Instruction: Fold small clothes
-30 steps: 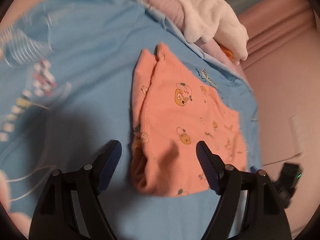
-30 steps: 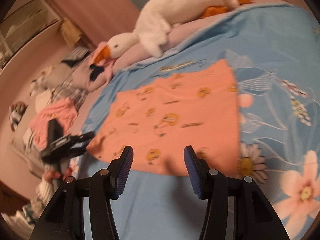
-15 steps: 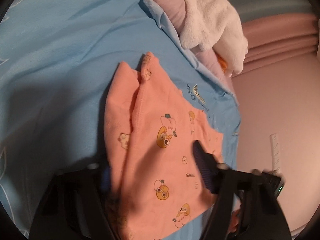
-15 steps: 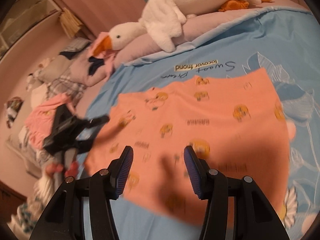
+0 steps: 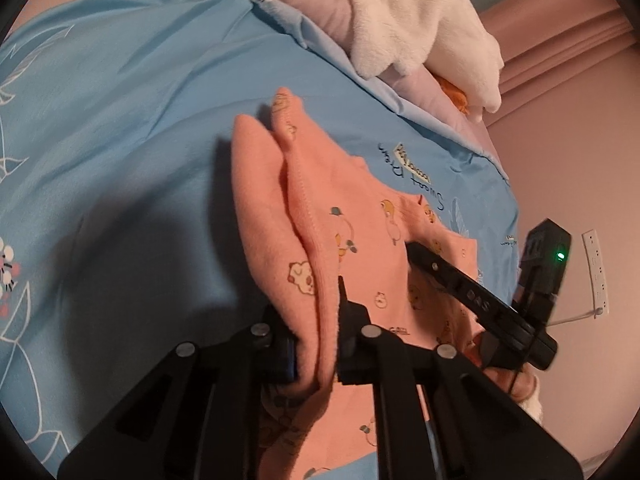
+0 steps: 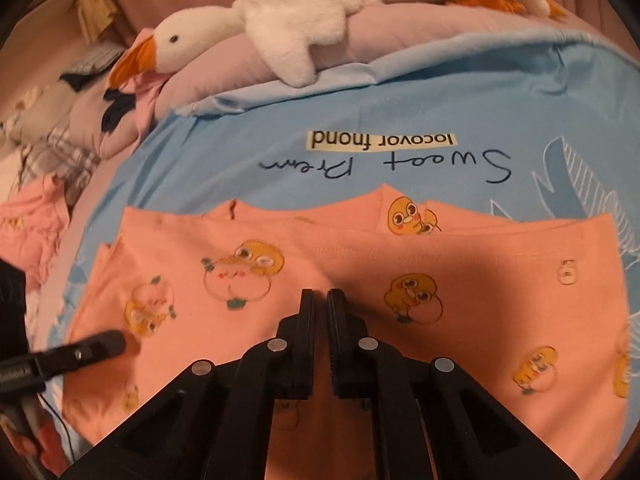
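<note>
Left claw (image 5: 316, 344) pinches orange garment (image 5: 360, 248), pads buried; right claw (image 6: 321, 344) nearly closed, grip unclear.

On the blue bedsheet (image 6: 248, 152), seen upside down in the right wrist view, a pale printed strip (image 6: 380, 139) is read as "locovor fnond", and below it a handwritten-style line (image 6: 384, 166) is read roughly as "Swoot Prem". The same script and strip are seen sideways on the sheet in the left wrist view, where only "Sweet" or "Swoot" (image 5: 438, 200) can be made out. Small letters on the orange garment (image 5: 360, 248) are read partly as "GRILL" (image 5: 400, 331). Raised letters "DAS" (image 5: 476, 298) are seen on the right gripper (image 5: 460, 284). A figure resembling "5" (image 6: 568, 271) is printed on the garment.
</note>
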`<action>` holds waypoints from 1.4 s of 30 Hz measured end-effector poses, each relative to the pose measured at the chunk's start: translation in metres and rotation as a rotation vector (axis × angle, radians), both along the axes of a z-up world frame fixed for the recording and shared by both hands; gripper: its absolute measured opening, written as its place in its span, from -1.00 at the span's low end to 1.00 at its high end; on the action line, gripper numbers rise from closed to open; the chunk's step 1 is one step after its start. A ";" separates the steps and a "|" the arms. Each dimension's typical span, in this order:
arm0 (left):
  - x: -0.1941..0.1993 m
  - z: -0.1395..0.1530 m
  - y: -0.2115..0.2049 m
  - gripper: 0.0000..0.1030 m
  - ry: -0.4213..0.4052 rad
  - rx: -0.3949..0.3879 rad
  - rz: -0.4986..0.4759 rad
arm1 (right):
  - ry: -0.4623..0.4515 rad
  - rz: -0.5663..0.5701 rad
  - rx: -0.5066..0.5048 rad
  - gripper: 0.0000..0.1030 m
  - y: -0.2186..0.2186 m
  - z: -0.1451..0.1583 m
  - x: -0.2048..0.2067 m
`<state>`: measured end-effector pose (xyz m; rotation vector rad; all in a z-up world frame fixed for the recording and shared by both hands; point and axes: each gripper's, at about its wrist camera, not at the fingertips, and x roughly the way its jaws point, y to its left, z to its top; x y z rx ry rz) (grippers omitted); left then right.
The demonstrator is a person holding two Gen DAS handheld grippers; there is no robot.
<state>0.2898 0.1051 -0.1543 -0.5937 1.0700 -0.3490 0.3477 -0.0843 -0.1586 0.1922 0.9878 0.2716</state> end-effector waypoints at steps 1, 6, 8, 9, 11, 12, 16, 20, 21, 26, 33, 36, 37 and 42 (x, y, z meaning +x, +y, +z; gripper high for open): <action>0.000 0.001 -0.002 -0.78 -0.004 0.002 -0.006 | 0.001 0.016 0.001 -0.85 0.001 0.006 -0.008; 0.000 0.006 -0.007 -0.78 -0.017 0.019 -0.008 | -0.046 0.142 0.054 -0.84 0.007 0.034 -0.078; -0.001 0.006 -0.007 -0.78 -0.015 0.019 -0.003 | -0.001 0.188 0.031 -0.84 0.015 0.023 -0.101; -0.001 0.006 -0.007 -0.78 -0.011 0.020 0.001 | 0.019 0.196 0.015 -0.84 0.016 0.017 -0.104; -0.002 0.008 -0.009 -0.77 -0.005 0.025 0.011 | 0.045 0.211 -0.039 -0.84 0.024 -0.001 -0.109; -0.003 0.010 -0.011 -0.78 -0.005 0.027 0.015 | 0.028 0.209 -0.038 -0.84 0.024 -0.001 -0.110; -0.007 0.028 -0.027 -0.79 -0.043 0.035 -0.008 | 0.035 0.160 0.135 -0.84 0.002 0.009 -0.110; -0.011 0.053 -0.066 -0.78 -0.109 0.058 -0.123 | 0.014 0.022 0.395 -0.58 -0.042 0.019 -0.111; -0.012 0.058 -0.077 -0.78 -0.122 0.067 -0.149 | 0.017 -0.012 0.472 -0.33 -0.053 0.018 -0.109; -0.010 0.062 -0.130 -0.76 -0.152 0.147 -0.217 | 0.058 -0.079 0.853 -0.07 -0.082 0.006 -0.098; -0.006 0.025 -0.199 0.48 -0.083 0.140 -0.381 | 0.100 -0.162 0.897 0.35 -0.100 0.004 -0.088; -0.011 0.017 -0.197 0.58 -0.059 0.075 -0.420 | 0.182 -0.189 0.878 0.35 -0.114 -0.007 -0.086; -0.015 0.019 -0.193 0.60 -0.069 0.073 -0.435 | 0.189 -0.192 0.882 0.35 -0.119 -0.009 -0.087; -0.038 0.033 -0.149 0.62 -0.125 0.073 -0.402 | 0.168 -0.152 0.831 0.35 -0.119 -0.004 -0.088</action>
